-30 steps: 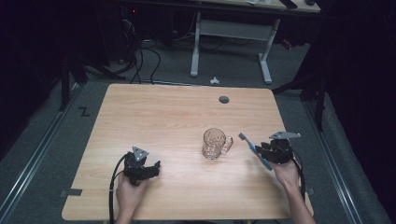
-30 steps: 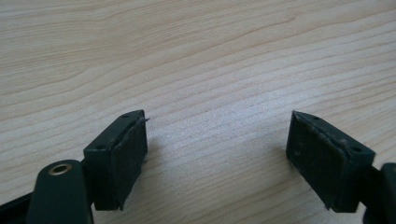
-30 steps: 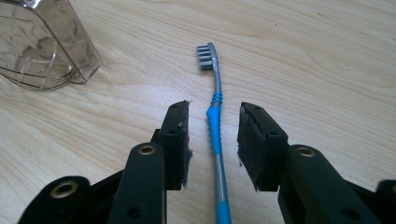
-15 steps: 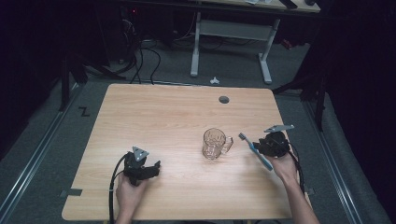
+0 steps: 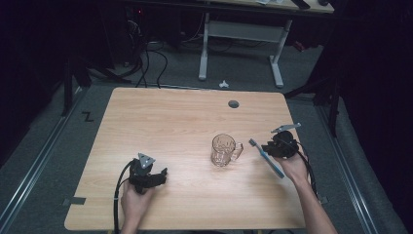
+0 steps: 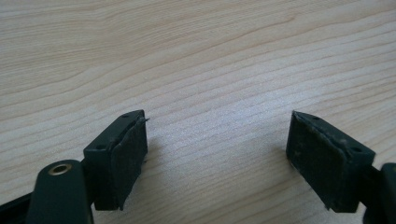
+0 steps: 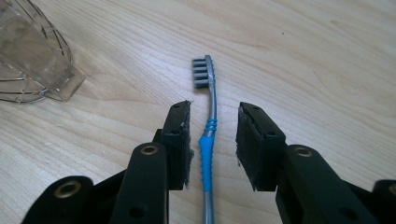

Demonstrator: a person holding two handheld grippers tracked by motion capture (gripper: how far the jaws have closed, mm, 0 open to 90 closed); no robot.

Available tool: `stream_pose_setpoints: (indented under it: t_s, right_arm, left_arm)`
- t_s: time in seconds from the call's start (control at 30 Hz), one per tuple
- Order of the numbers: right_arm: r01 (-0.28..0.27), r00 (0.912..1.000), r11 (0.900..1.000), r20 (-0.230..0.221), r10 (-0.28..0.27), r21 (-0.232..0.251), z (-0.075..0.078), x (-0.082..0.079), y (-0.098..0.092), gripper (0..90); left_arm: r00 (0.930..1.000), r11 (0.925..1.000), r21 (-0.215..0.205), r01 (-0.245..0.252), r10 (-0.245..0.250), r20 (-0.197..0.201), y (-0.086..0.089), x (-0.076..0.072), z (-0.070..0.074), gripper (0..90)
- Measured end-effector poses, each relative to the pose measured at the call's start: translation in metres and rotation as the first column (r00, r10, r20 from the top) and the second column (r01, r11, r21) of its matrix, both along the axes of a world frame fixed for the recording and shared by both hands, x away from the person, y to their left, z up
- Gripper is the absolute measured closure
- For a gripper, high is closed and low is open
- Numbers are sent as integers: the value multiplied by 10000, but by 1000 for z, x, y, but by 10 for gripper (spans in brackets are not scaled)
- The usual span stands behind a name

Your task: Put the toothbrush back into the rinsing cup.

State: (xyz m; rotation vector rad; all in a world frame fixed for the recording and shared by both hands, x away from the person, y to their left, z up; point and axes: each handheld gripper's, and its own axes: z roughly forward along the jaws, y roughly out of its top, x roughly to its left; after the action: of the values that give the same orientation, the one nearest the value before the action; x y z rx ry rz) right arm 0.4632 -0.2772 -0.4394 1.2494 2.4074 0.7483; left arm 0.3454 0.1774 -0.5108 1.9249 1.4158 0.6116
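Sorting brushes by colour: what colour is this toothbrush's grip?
Bright blue on a grey toothbrush, clearest in the right gripper view.

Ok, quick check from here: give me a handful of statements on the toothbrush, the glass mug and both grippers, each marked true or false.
1. The toothbrush lies between the right gripper's jaws, which have just been closing; a gap shows on each side. True.
2. The glass mug lies tipped on its side. False: it stands upright on the table.
3. The left gripper is open over bare wood. True.
4. The toothbrush stands inside the mug. False: it is outside, on the mug's handle side.
5. The brush head points away from the right gripper's camera. True.
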Motion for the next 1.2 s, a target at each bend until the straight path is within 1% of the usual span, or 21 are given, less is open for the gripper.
stream_pose_setpoints:
  t_s: [0.03,0.07,0.13,0.17,0.3,0.33,0.47,0.63,0.7,0.77,1.07,1.2]
  right_arm:
    - [34,9999,10000,-165,-35,-41,-1,2,0,654]
    - [-3,9998,9999,-204,1,-100,-1,3,1,657]
    - [13,9991,9997,-419,-23,-237,-2,7,3,665]
    - [13,9991,9997,-419,-23,-237,-2,7,3,665]
    - [-53,9969,9987,-781,13,-509,-3,12,7,677]
    - [-60,9960,9986,-896,13,-522,-4,14,7,678]
    - [-121,9905,9965,-1377,6,-822,-7,19,12,683]
    - [-159,9847,9937,-1741,-37,-1109,-10,24,15,686]
    - [-170,9831,9932,-1828,-44,-1154,-12,25,16,687]
    - [-203,9813,9913,-1923,-51,-1297,-14,26,18,688]
    - [-318,9754,9888,-2206,-11,-1457,-20,29,22,698]
    - [-267,9736,9881,-2280,-86,-1513,-23,31,21,697]
  left_arm:
    - [10000,10000,2,2,-2,-2,0,0,0,211]
    - [10000,10000,0,1,-1,-3,0,0,0,211]
    - [10000,10000,1,1,-1,-3,0,0,0,211]
    - [10000,10000,-2,1,-1,0,0,0,0,211]
    - [10000,10000,0,-4,4,5,0,0,0,211]
    - [10000,10000,2,-3,3,5,0,0,0,211]
    - [10000,10000,-1,1,-1,0,0,0,0,211]
    - [10000,10000,-2,2,-2,1,0,0,0,211]
    - [10000,10000,-4,0,0,-1,0,0,0,211]
    - [10000,10000,-1,6,-6,-1,0,0,0,211]
    - [10000,10000,-1,9,-9,0,0,0,0,211]
    - [10000,10000,0,10,-10,-1,0,0,0,211]
